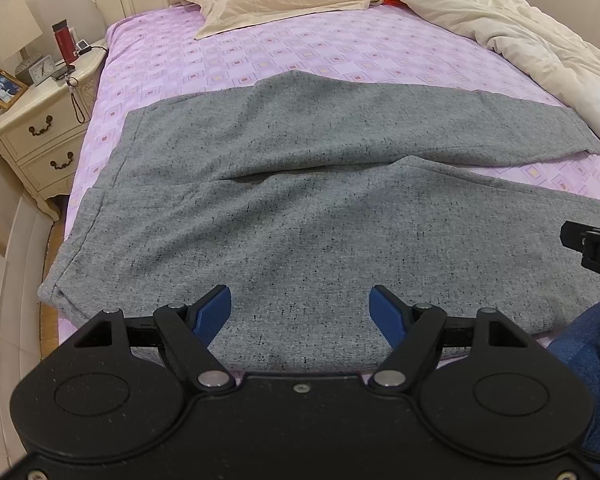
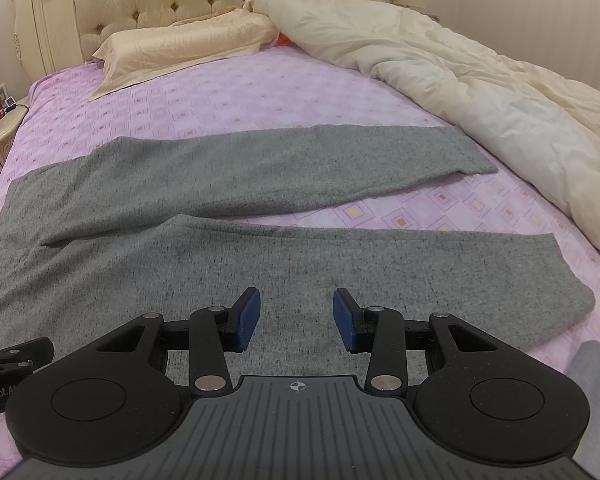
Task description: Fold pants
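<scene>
The grey pants (image 2: 228,248) lie flat across the purple bedsheet (image 2: 204,96), waistband to the left, both legs running right and splayed apart with a wedge of sheet between them. No fold looks made yet; bringing one leg onto the other and then folding the length is all left to do. The left gripper (image 1: 300,312) hovers over the near leg close to the seat, jaws wide apart and empty; the right gripper (image 2: 296,316) hovers further along that leg, likewise spread and holding nothing. The near hem and waistband sit close to the mattress edges, the cream duvet (image 2: 460,92) crowds the far right, and the open sheet lies far, toward the pillow (image 2: 180,48).
</scene>
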Available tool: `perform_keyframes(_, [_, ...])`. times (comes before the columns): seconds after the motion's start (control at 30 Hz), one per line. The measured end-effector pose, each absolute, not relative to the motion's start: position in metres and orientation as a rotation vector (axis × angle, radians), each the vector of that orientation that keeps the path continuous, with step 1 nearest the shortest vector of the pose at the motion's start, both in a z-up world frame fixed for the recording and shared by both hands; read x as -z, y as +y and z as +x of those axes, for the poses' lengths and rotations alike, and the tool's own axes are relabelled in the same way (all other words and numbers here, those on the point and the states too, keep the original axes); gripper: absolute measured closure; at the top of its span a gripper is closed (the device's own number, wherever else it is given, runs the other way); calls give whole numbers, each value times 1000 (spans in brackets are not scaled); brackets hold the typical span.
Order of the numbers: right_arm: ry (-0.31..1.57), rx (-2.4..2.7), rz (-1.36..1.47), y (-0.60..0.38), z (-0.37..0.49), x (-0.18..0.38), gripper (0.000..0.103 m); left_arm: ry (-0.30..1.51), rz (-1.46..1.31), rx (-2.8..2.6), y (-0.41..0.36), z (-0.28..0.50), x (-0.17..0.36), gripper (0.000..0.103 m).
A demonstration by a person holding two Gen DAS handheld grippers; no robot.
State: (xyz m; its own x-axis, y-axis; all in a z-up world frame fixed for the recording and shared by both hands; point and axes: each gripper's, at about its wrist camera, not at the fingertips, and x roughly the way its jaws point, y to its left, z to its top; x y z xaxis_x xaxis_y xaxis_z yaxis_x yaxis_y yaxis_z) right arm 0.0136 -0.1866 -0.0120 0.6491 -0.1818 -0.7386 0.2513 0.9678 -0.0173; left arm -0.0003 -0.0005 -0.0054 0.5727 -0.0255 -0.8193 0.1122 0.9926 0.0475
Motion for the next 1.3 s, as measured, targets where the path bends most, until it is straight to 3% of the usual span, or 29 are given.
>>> perform_keyframes(1.3, [963, 251, 117, -189, 26, 22, 64, 952, 99, 84, 1, 10, 1, 27])
